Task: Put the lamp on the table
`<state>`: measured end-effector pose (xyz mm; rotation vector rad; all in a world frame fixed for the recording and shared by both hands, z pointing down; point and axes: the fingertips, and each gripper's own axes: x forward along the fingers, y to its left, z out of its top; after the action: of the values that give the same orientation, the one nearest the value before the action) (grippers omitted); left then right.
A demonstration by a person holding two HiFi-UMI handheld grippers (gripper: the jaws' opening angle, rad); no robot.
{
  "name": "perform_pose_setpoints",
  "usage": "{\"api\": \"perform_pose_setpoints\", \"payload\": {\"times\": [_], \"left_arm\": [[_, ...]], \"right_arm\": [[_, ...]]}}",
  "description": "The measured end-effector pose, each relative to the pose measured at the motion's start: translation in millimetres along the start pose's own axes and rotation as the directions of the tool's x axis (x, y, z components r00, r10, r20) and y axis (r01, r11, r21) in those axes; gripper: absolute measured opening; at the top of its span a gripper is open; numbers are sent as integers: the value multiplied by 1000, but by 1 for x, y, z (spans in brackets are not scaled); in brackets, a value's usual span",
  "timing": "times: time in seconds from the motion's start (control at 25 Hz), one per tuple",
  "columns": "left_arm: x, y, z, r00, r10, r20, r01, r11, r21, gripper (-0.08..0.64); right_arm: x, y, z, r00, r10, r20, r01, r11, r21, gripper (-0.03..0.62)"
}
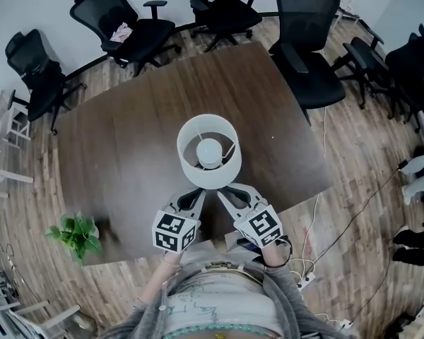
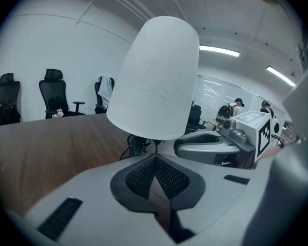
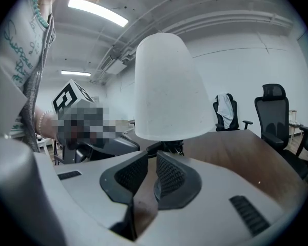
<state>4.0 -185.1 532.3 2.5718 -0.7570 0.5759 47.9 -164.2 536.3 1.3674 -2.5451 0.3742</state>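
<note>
White lamp (image 1: 209, 152) near table (image 1: 127, 140) front edge, broad wood beyond

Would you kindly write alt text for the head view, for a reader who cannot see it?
From above, a white-shaded lamp stands on a wooden table, the left claw and right claw pointing at it from the near edge. A potted plant sits at the table's near left corner; black office chairs ring the far side.
</note>
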Motion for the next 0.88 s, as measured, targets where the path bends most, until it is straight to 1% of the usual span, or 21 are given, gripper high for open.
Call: {"api": "perform_pose_setpoints", "payload": {"times": [0.24, 0.52, 0.64, 0.88], "left_arm": [[-4, 0, -4, 1000, 14, 4, -14, 1000, -6, 11], [1, -13, -10, 1000, 26, -9, -26, 1000, -10, 11], [4, -19, -10, 999, 33, -2, -33, 999, -11, 11], [10, -37, -9, 998, 53, 18, -53, 998, -16, 11]], "right_arm": [[-3, 5, 12, 1000, 30, 8, -29, 998, -62, 48], [-27, -12, 8, 998, 58, 14, -58, 998, -29, 38], [-37, -15, 7, 998, 60, 12, -60, 998, -37, 32], [-48, -16, 3, 995, 99, 6, -99, 993, -58, 31]]}}
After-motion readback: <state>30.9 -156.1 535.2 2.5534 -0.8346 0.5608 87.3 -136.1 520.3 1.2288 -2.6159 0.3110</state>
